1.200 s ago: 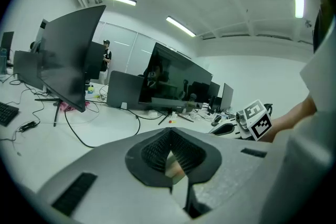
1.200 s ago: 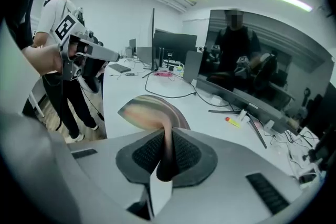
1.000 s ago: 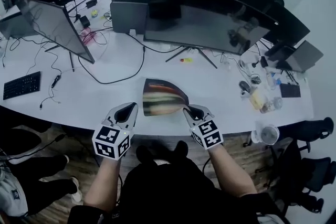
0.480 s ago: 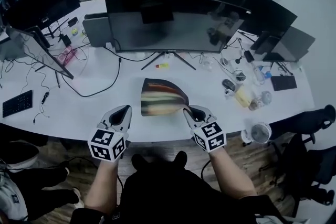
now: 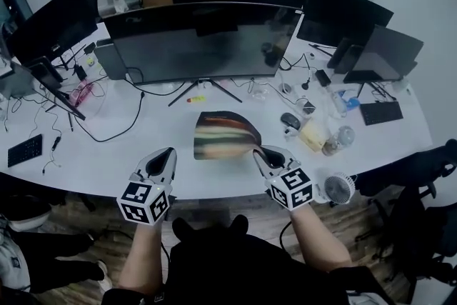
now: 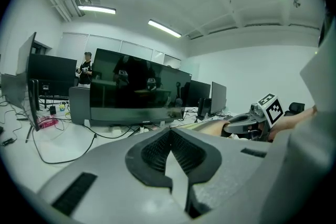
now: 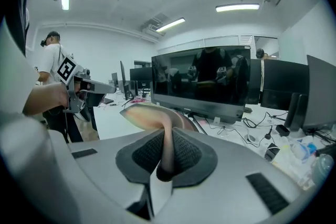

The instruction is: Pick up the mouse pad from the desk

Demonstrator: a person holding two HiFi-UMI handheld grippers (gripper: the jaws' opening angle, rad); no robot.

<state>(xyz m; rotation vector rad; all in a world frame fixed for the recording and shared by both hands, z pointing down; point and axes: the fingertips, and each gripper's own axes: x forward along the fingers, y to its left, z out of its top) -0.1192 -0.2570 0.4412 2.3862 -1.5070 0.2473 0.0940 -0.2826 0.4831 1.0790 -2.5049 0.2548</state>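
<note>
The mouse pad (image 5: pixel 225 136), printed in brown and cream bands, hangs bent above the white desk (image 5: pixel 107 153), off its surface. My right gripper (image 5: pixel 258 151) is shut on the pad's near right edge. In the right gripper view the pad (image 7: pixel 152 115) runs up from between the pads of the right gripper (image 7: pixel 167 134). My left gripper (image 5: pixel 169 151) hovers to the pad's left, shut and holding nothing. The left gripper view shows the left gripper (image 6: pixel 169 131) with its tips together and the right gripper (image 6: pixel 247 122) off to the side.
A wide curved monitor (image 5: pixel 203 39) stands right behind the pad, with more monitors to both sides. Small clutter (image 5: pixel 314 132), a mouse and cables lie at the right. A small fan (image 5: pixel 335 188) sits past the desk's front edge. A keyboard (image 5: pixel 25 150) lies far left. People stand at the back.
Both grippers and the held pad have shifted right along the desk; the big curved monitor now stands straight behind them. The right gripper's hold on the pad is unchanged.
</note>
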